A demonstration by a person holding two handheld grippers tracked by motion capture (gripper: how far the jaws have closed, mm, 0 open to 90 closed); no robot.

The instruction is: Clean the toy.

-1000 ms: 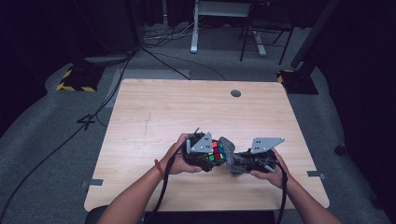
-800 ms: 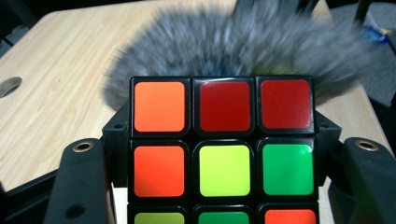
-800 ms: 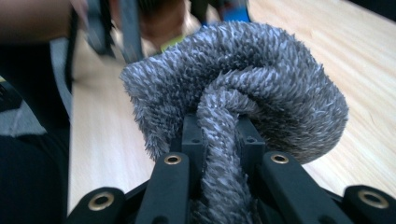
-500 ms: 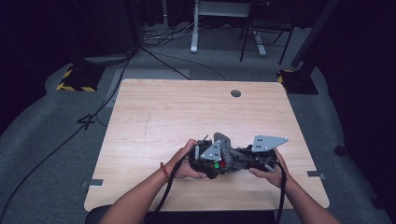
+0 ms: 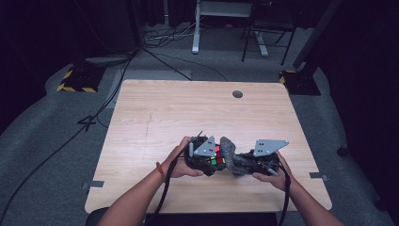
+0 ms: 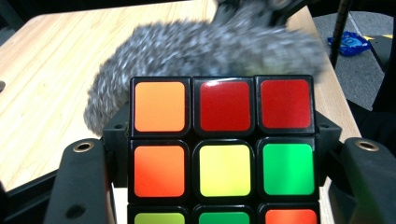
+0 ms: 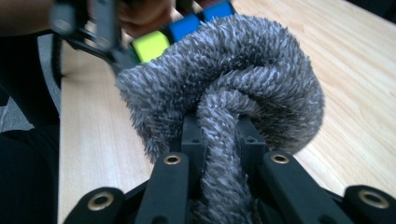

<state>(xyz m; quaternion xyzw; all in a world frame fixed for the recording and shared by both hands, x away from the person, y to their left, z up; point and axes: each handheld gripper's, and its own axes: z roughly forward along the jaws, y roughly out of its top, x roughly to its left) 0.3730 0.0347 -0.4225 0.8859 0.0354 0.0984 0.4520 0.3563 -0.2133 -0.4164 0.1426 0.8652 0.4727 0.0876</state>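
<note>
left gripper (image 5: 207,160): clamped on cube (image 6: 223,149), now turned toward cloth
right gripper (image 5: 249,162): pinching grey cloth (image 7: 224,93); cloth now against cube, wiping under way near table's (image 5: 141,117) front edge

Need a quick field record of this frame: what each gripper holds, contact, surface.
left gripper: shut on puzzle cube, gripped by its sides
right gripper: shut on grey fuzzy cloth, bunched between the jaws
contact: cloth lies against the cube's far side
cube face toward the left gripper's camera: orange, red, red on top; orange, yellow, green below
surface: wooden table, both grippers near its front edge
</note>
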